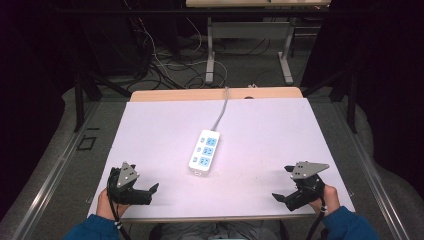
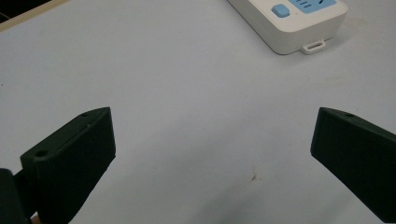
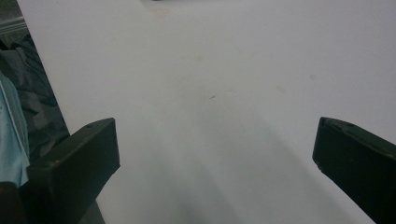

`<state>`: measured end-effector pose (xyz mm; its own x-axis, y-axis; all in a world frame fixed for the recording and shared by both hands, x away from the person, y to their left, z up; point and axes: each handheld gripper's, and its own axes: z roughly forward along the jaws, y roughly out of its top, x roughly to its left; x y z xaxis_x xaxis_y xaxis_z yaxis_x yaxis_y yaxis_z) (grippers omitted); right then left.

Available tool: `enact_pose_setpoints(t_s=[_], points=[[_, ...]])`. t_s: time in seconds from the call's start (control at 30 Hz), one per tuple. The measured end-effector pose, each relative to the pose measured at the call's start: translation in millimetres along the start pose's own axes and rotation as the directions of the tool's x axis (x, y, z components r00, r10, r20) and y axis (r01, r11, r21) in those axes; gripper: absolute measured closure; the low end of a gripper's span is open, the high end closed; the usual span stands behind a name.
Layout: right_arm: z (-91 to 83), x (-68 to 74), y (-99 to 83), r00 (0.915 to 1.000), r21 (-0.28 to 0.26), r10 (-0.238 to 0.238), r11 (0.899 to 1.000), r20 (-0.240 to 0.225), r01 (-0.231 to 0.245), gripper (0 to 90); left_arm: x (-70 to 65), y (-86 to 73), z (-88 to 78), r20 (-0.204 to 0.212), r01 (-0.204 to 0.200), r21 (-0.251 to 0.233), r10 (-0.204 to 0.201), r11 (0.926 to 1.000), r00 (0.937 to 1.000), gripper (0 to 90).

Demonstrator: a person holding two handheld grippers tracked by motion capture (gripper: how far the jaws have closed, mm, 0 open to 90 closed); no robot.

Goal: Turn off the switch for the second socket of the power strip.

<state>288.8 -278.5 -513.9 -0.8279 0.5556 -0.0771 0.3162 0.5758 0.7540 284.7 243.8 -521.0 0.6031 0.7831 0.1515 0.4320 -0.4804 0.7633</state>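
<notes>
In the high view, a white power strip (image 1: 204, 152) with blue sockets lay near the middle of the white table (image 1: 150, 125), its grey cable (image 1: 222, 110) running off over the far edge toward a tangle of floor wires (image 1: 165, 65). The left gripper (image 1: 151, 192) rested at the near left corner and the right gripper (image 1: 280, 198) at the near right corner, each held by a hand in a blue sleeve, each pointing inward along the near edge and well apart from the strip. Judged from this, the work on the strip had not begun: nothing was held, nothing plugged in, and both reaches were left to make. In the left gripper view, the jaws stood wide with bare tabletop between them; the near end of the power strip (image 2: 299, 23) sat at the far right, where a blue switch (image 2: 280, 10) and a small hanging tab (image 2: 313, 46) showed, details too small to make out from above. A faint brown speck (image 2: 253, 176) marked the tabletop. In the right gripper view, the jaws were likewise wide and empty, over plain tabletop (image 3: 233, 70) with faint smudges, and the table's near edge and a bit of the person's clothing (image 3: 28, 102) appeared at the left, something the other gripper's view lacked.
</notes>
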Motion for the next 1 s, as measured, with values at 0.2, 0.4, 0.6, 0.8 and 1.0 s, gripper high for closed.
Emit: enact_pose_setpoints(t_s=[0.2,0.4,0.6,0.8,1.0], points=[[-0.2,0.7,-0.2,1.0000,-0.004,0.010,1.000,0.002,-0.010,0.9,-0.5,0.3,0.2,-0.004,0.000,0.000,0.000,1.0000,1.0000,0.0],[-0.1,0.3,-0.5,0.9999,-0.008,0.014,1.000,0.001,-0.014,1.1,-1.0,0.8,0.4,-0.011,-0.012,0.005,0.012,0.9999,0.9999,0.0],[1.6,0.2,-0.1,0.9999,-0.012,0.012,1.000,0.007,-0.011,1.1,-2.7,1.5,2.0,-0.004,-0.013,0.007,0.013,0.9999,0.9999,0.0],[1.7,-0.4,0.0,1.0000,-0.011,0.009,1.000,0.003,-0.009,1.3,-5.0,5.1,3.6,0.003,-0.019,0.010,0.019,0.9998,0.9998,0.0],[1.7,0.7,0.7,1.0000,0.008,0.006,1.000,0.001,-0.006,1.5,-5.9,8.0,7.0,0.004,-0.028,0.011,0.028,0.9995,0.9996,0.1]])
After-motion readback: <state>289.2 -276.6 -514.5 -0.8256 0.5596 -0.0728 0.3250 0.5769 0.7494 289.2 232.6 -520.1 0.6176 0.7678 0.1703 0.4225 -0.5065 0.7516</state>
